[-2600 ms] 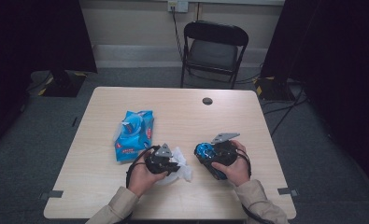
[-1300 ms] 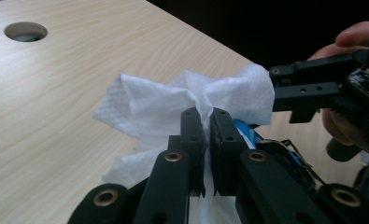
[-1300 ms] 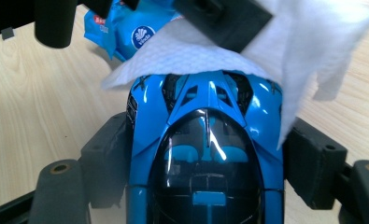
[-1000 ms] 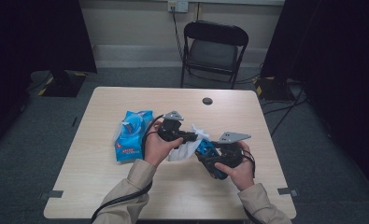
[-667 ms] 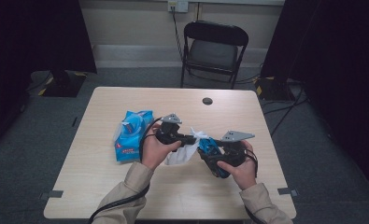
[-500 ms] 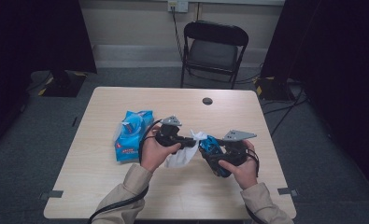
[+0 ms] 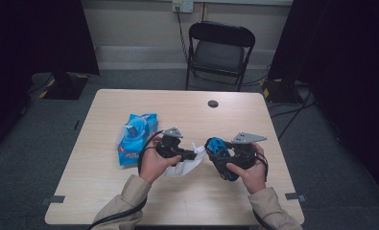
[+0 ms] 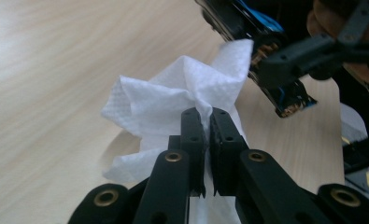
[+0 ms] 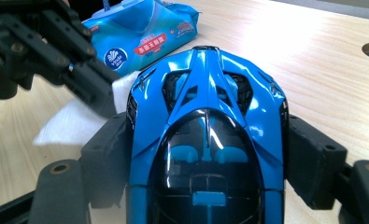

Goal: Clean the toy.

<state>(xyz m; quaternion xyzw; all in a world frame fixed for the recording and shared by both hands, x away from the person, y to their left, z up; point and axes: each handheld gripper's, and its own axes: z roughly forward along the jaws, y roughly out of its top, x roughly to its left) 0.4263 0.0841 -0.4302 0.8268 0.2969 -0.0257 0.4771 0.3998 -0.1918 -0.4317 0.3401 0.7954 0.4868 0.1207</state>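
Table (image 7: pixel 105 191) scene, person seated at the near edge. Left gripper (image 8: pixel 204 128) has its jaws pinched tight on a crumpled white wipe (image 8: pixel 173 100), held just above the tabletop and touching the side of the blue toy car (image 9: pixel 205 140). Right gripper (image 9: pixel 205 177) is clamped around the car's flanks, roof facing its camera. Blue wipes pack (image 7: pixel 135 136) lies flat on the table, near the left hand (image 7: pixel 153 163).

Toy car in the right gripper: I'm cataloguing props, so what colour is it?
Glossy blue with a black cabin; the toy car shows best in the right gripper view.
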